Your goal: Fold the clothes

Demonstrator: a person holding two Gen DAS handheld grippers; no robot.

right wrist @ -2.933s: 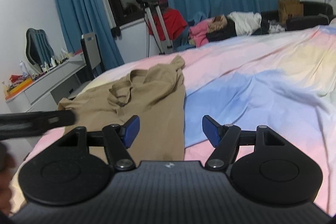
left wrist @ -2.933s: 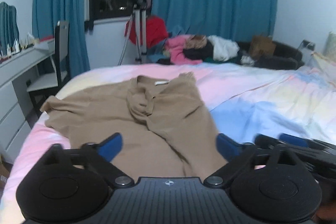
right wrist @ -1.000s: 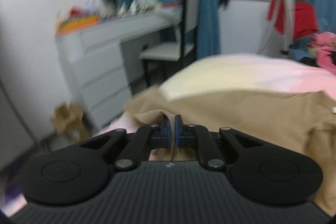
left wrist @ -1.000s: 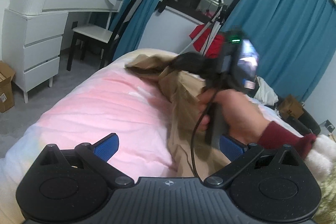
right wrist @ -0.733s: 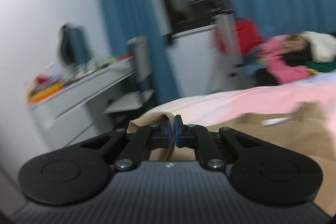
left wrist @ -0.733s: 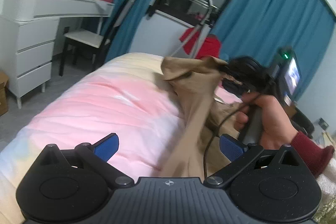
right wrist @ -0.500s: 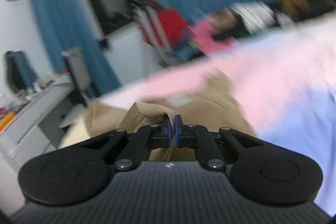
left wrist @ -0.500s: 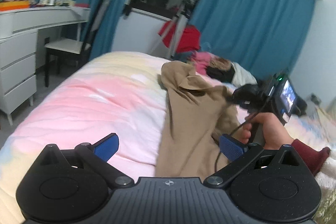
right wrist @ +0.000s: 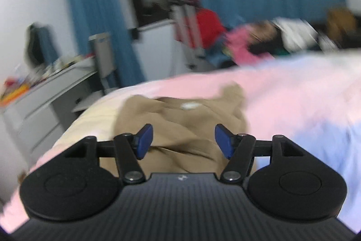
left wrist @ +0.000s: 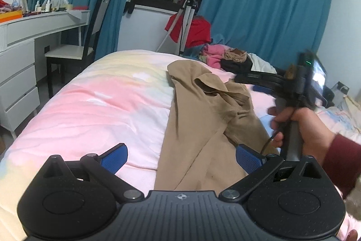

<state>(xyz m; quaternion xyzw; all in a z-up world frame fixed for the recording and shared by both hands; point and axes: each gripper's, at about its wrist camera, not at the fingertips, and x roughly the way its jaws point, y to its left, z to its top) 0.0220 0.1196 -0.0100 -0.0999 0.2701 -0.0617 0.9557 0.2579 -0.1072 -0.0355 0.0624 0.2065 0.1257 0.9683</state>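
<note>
Currently, a tan garment (left wrist: 203, 119) is seen lying on the pastel bed (left wrist: 101, 110), folded lengthwise into a long strip with a sleeve laid across its upper part. The left gripper (left wrist: 181, 156) is held low over the near end of the garment, its jaws spread wide and gripping nothing. The right gripper (right wrist: 183, 140) is shown above the garment's collar end, jaws likewise wide apart and empty; that view is blurred. In the left wrist view, the right hand (left wrist: 302, 125) is seen wrapped around its gripper's handle, just beside the garment. A white dresser (left wrist: 20, 55) and a chair (left wrist: 90, 37) are visible beyond the bed, with a heap of clothes (left wrist: 225, 55) near the blue curtains (left wrist: 266, 6).
</note>
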